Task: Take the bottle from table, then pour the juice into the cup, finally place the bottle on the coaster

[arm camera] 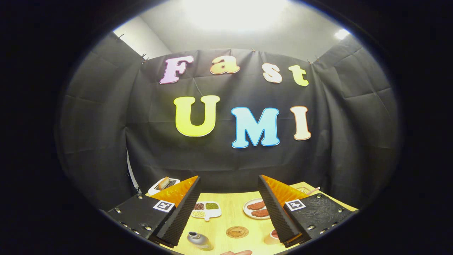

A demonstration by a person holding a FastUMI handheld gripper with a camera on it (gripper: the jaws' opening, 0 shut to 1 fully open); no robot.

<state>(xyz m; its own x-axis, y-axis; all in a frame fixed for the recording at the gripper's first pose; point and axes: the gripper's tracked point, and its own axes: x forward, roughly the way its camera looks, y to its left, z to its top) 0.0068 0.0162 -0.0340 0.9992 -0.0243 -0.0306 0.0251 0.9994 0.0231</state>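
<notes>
Tongs spread wide above table; bottle, coaster, cup well apart below.

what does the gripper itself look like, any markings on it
The gripper has two long wedge-shaped fingers with ribbed inner faces. Each sits on a flat dark plate studded with silver screws, and each plate carries a square black-and-white tag. No cables visible.

Your claw spread wide above the counter, bottle by its left finger, coaster between, cup right, two plates beyond.
</notes>
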